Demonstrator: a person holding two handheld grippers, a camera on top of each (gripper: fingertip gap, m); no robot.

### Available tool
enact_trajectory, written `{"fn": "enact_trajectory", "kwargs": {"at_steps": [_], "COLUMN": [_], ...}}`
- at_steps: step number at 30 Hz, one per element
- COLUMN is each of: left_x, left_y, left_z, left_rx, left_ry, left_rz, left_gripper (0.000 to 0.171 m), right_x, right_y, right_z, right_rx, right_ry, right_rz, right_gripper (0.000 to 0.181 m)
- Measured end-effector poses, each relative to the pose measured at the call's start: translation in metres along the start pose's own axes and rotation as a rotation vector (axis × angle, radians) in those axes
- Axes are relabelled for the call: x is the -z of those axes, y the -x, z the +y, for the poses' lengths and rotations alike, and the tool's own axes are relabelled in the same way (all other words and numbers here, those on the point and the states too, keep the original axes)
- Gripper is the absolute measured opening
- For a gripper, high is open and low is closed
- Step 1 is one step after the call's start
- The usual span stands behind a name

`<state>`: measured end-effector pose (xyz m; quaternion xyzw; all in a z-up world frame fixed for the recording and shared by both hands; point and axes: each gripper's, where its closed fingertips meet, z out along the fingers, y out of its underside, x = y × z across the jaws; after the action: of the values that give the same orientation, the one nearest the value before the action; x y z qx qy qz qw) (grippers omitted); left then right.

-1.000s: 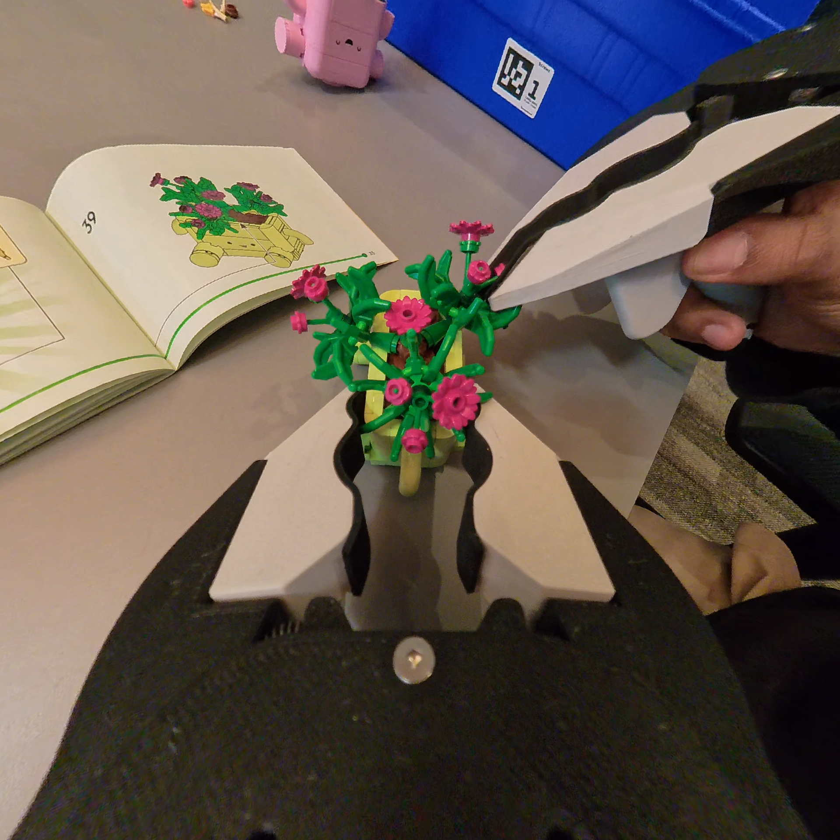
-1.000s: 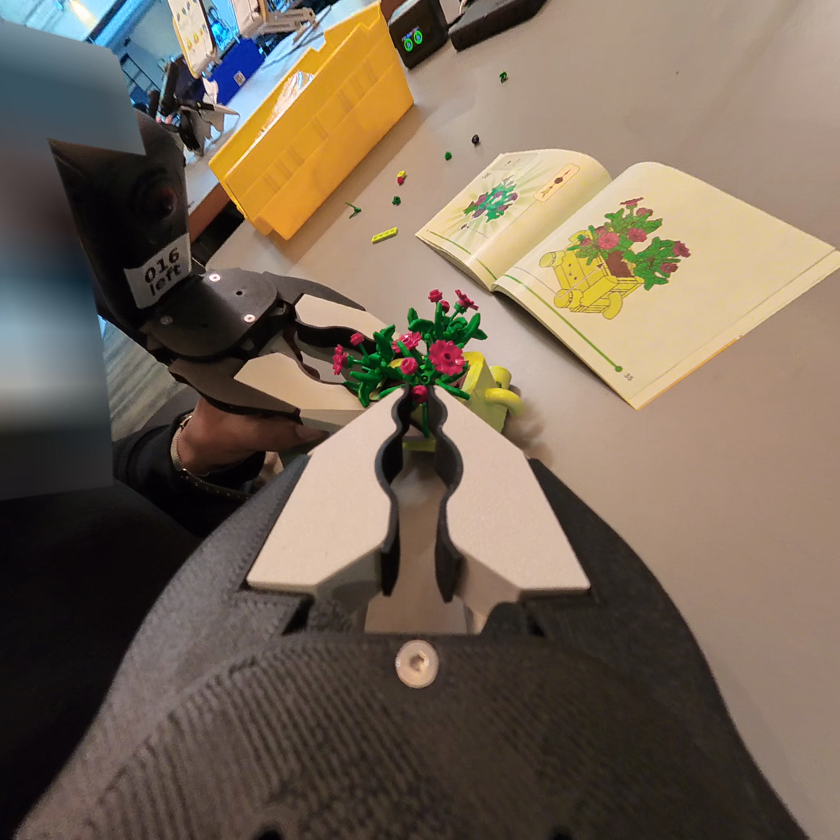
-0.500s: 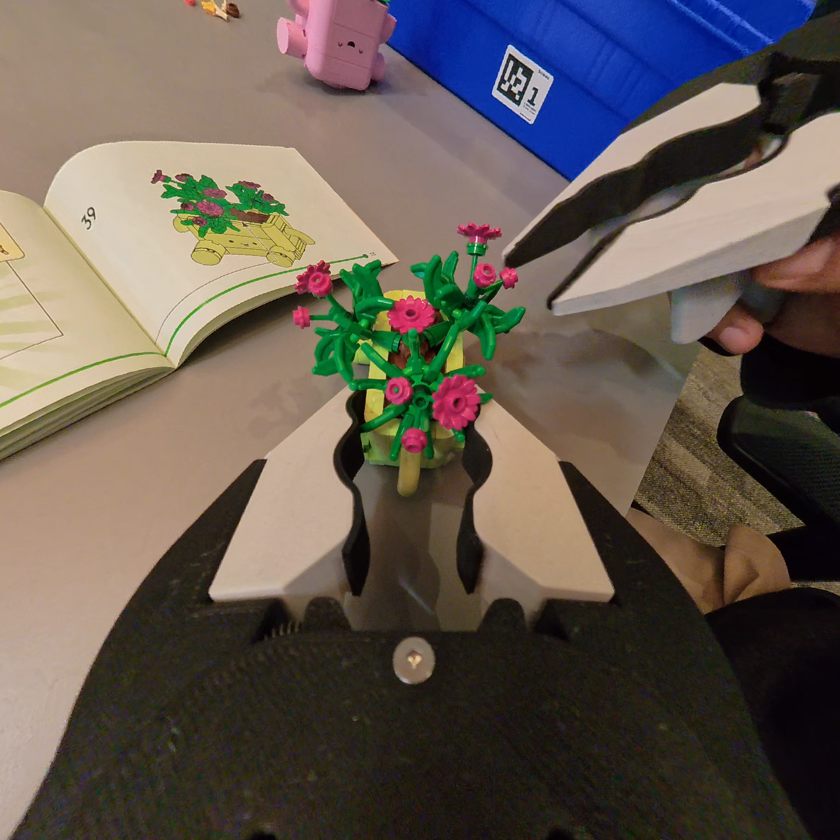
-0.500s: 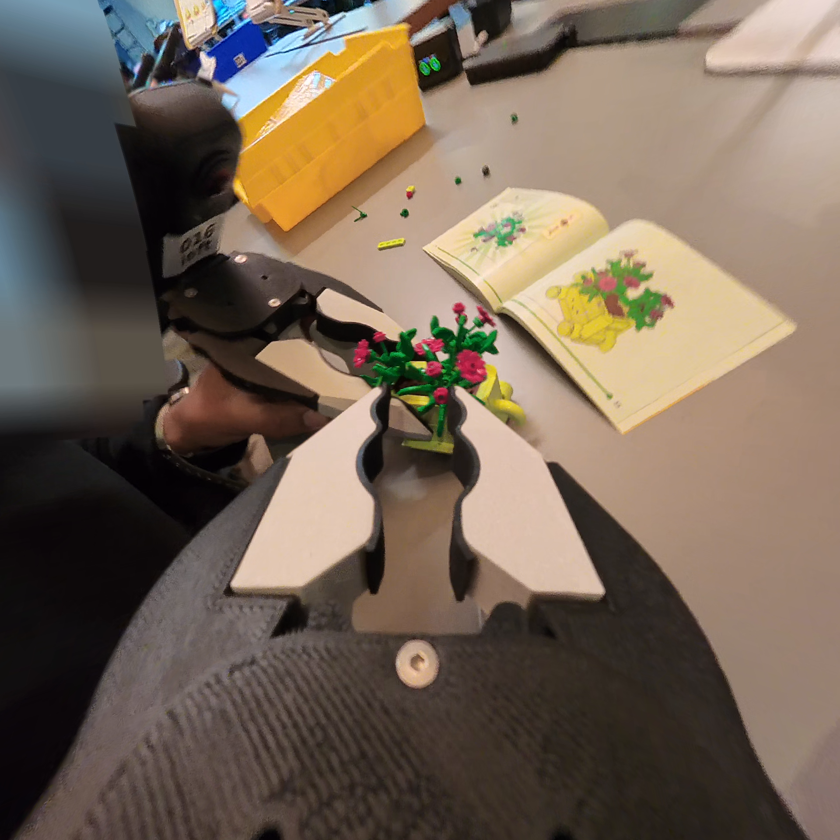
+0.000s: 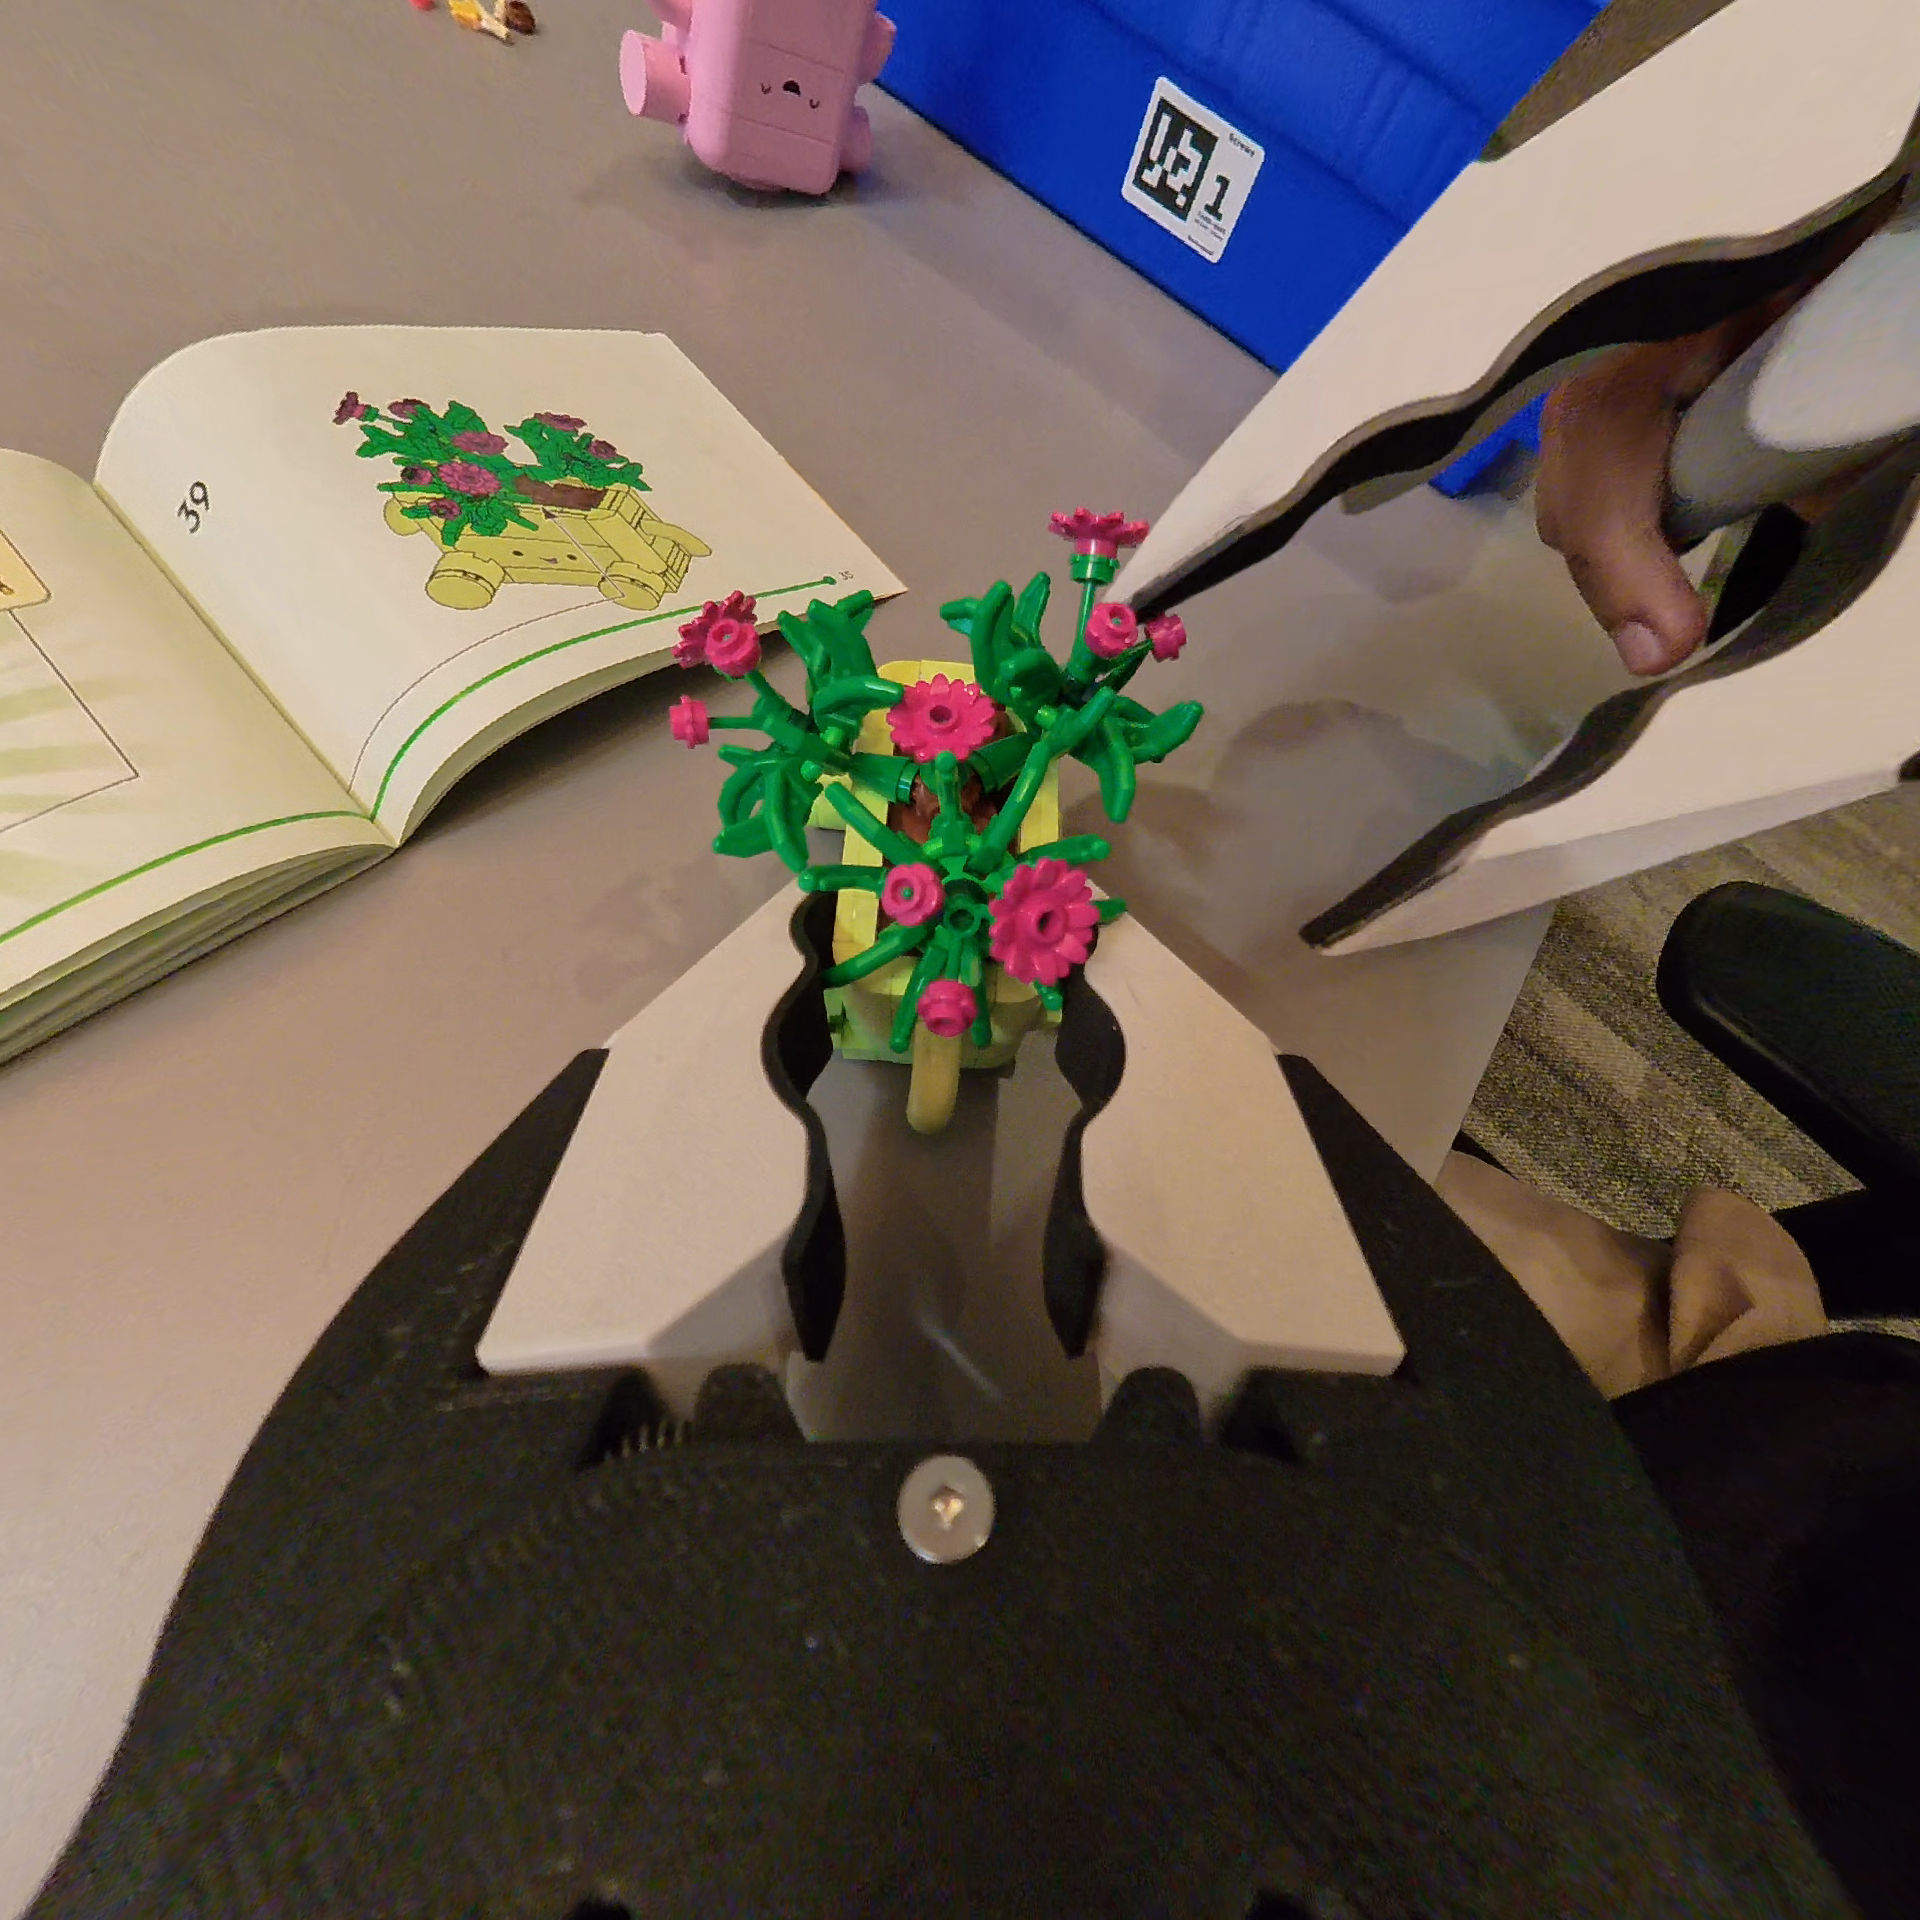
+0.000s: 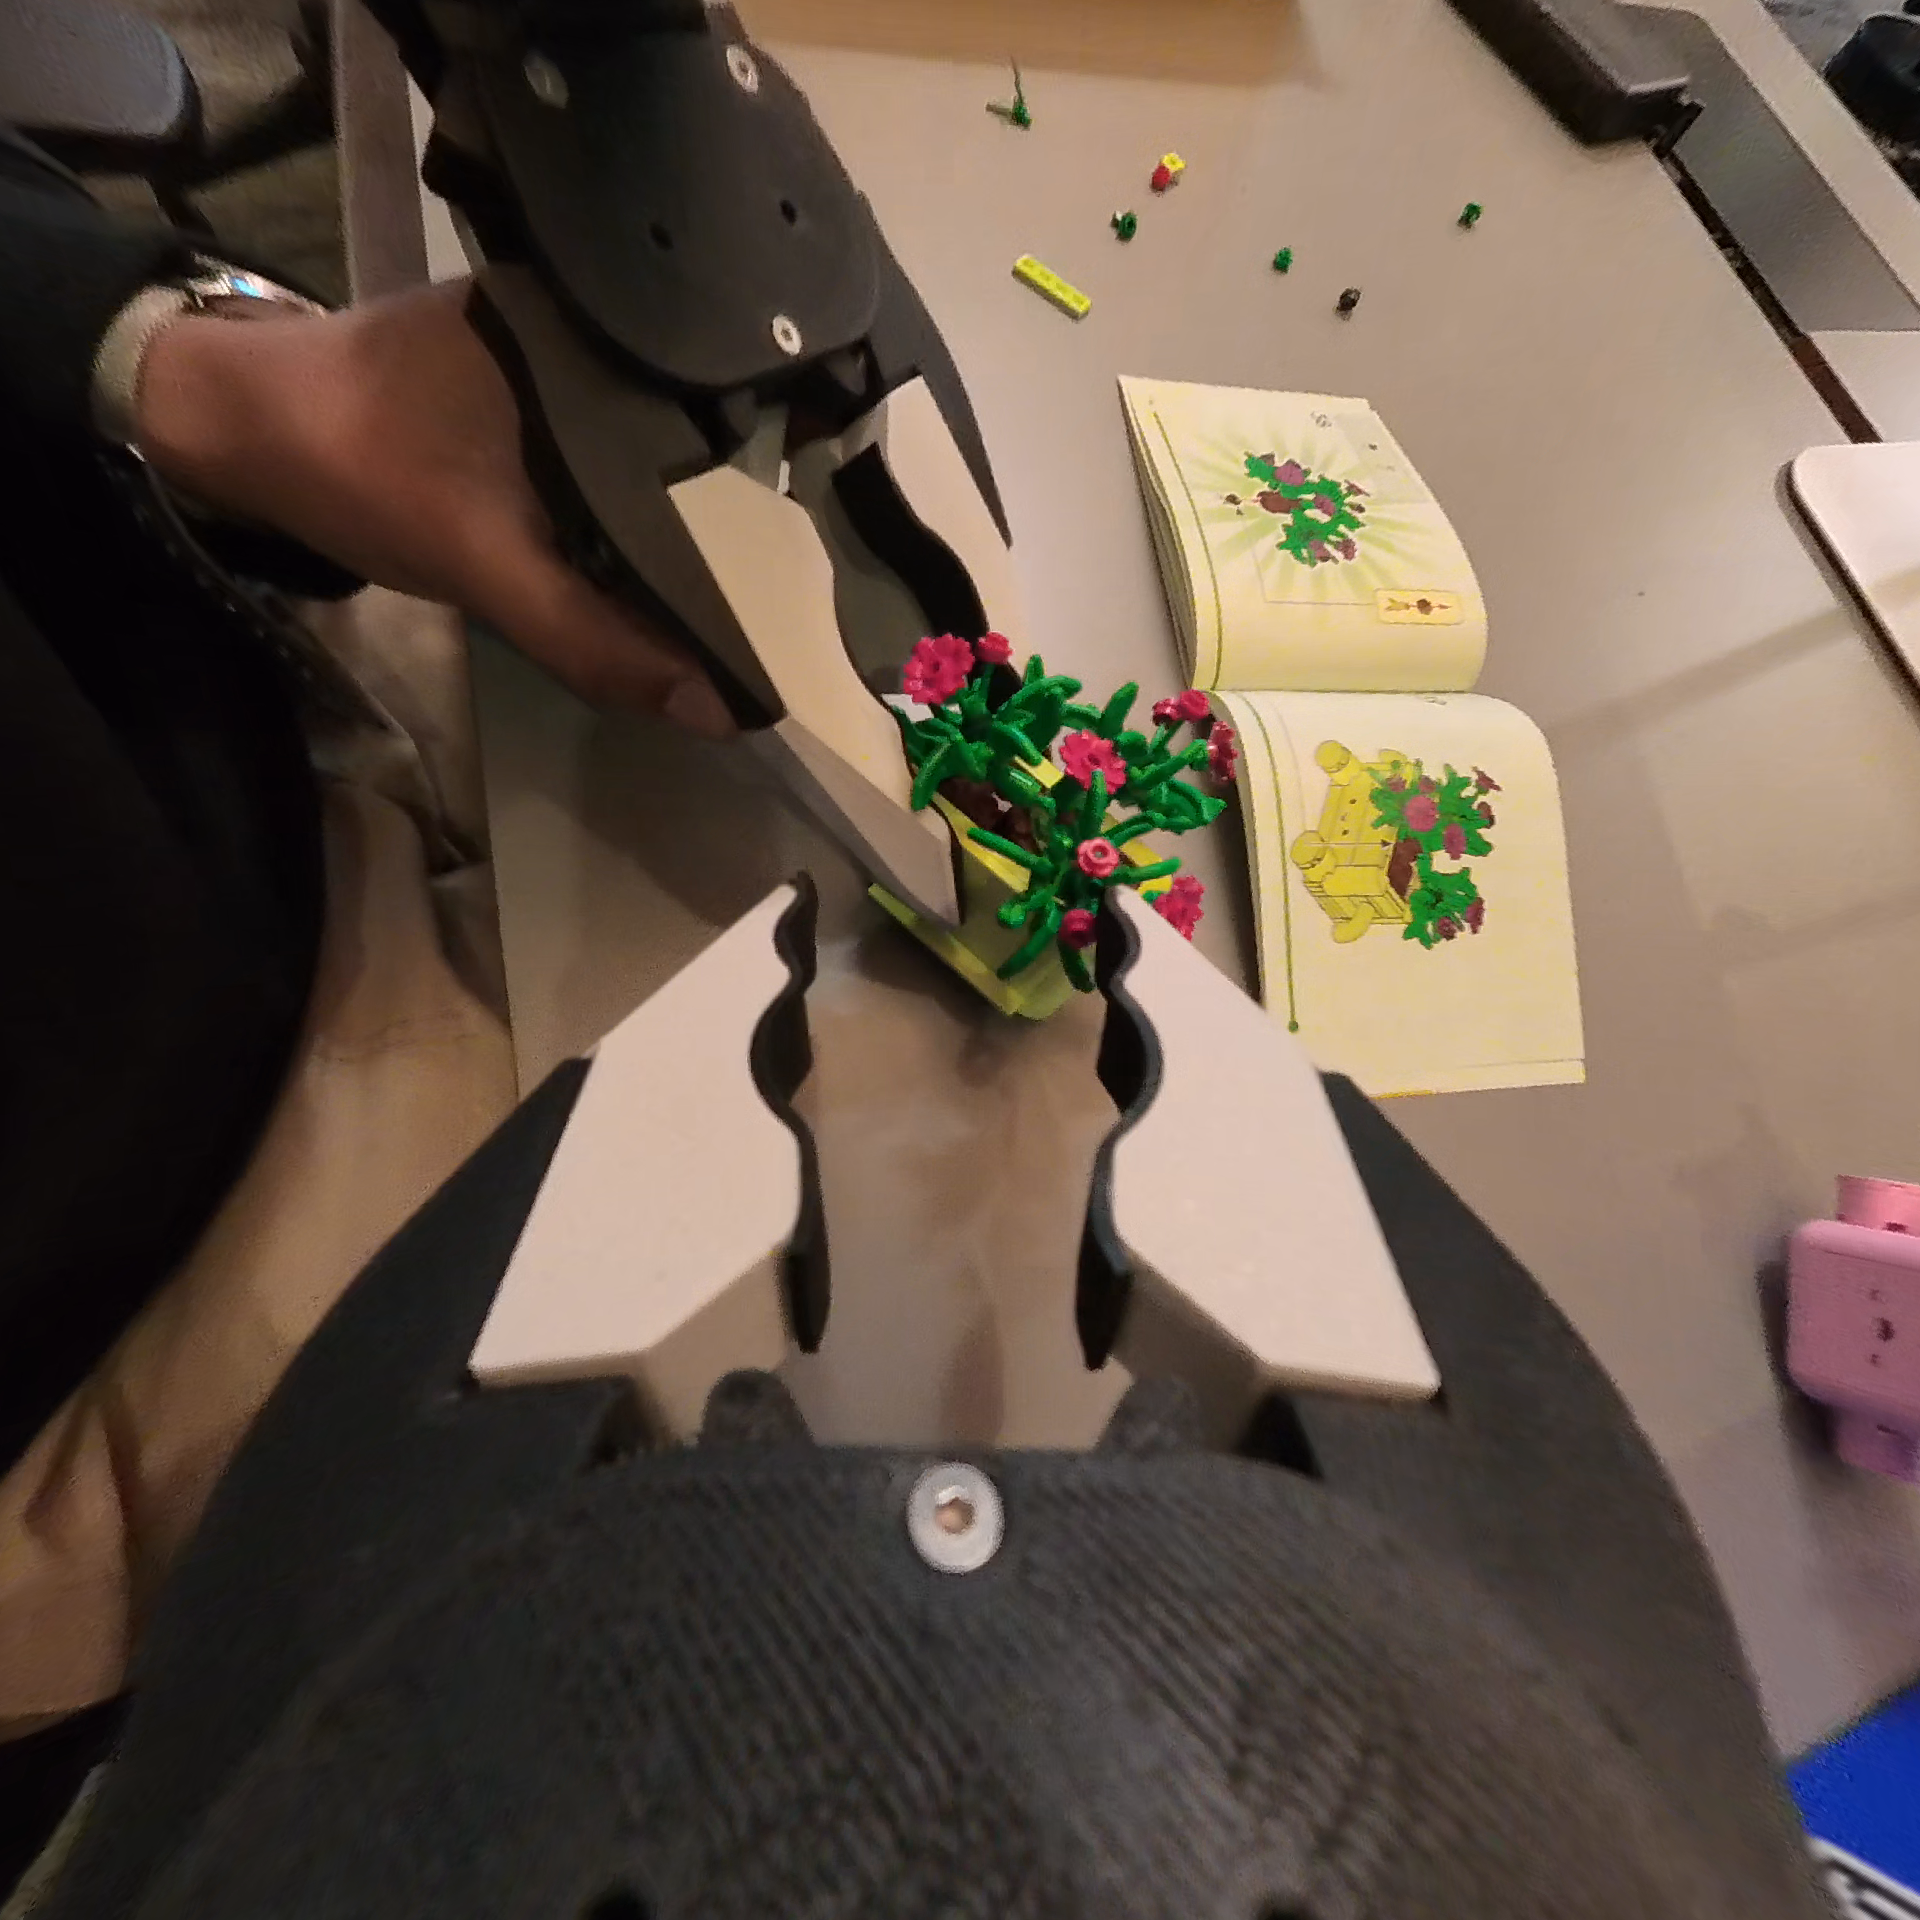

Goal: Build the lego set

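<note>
The lego model (image 5: 945,831) is a yellow-green cart full of green stems and pink flowers. It stands on the grey table (image 5: 260,1195). My left gripper (image 5: 951,966) is shut on the cart's near end, with a pad against each side. The right wrist view shows the same hold, with the left gripper (image 6: 966,769) around the model (image 6: 1049,821). My right gripper (image 6: 956,904) is open and empty, just short of the model. In the left wrist view the right gripper (image 5: 1216,769) is spread wide at the flowers' right side, its upper tip close to a small pink flower (image 5: 1112,623).
An open instruction booklet (image 5: 416,582) lies left of the model and also shows in the right wrist view (image 6: 1403,883). A pink toy (image 5: 769,94) and a blue bin (image 5: 1299,156) stand behind. Loose small pieces (image 6: 1049,286) lie beyond. The table edge (image 5: 1496,1039) is at the right. One gripper's finger ends stand about 5 centimetres off the other's. It is some 20 centimetres from my right tips to the pink toy (image 5: 769,94).
My right gripper was shut at the flowers' right side, then drew back a little and opened wide. My left gripper has kept its hold on the cart without moving.
</note>
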<state>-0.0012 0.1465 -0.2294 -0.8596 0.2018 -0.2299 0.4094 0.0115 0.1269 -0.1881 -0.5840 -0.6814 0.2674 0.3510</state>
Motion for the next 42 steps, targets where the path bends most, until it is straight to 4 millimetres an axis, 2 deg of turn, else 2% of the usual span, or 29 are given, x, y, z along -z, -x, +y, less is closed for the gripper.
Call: {"fn": "enact_trajectory", "kwargs": {"at_steps": [10, 16, 30, 42], "left_x": [-0.0002, -0.0011, -0.0012, -0.0012], "left_y": [-0.0004, -0.0013, -0.0015, -0.001], "left_z": [0.0001, 0.0014, 0.0018, 0.0022], "left_rx": [0.006, -0.019, -0.034, -0.031], "left_ry": [0.001, 0.013, 0.017, 0.019], "left_rz": [0.008, -0.004, -0.001, -0.003], "left_gripper": [0.038, 0.038, 0.038, 0.039], "right_x": [-0.0023, -0.0001, 0.003, 0.0016], "right_y": [0.0019, 0.0016, 0.0024, 0.0034], "right_z": [0.003, 0.0063, 0.0085, 0.0092], "right_rx": [0.102, 0.114, 0.148, 0.155], "right_ry": [0.055, 0.103, 0.21, 0.226], "right_rz": [0.014, -0.058, -0.19, -0.162], "right_gripper": [0.054, 0.048, 0.049, 0.051]}}
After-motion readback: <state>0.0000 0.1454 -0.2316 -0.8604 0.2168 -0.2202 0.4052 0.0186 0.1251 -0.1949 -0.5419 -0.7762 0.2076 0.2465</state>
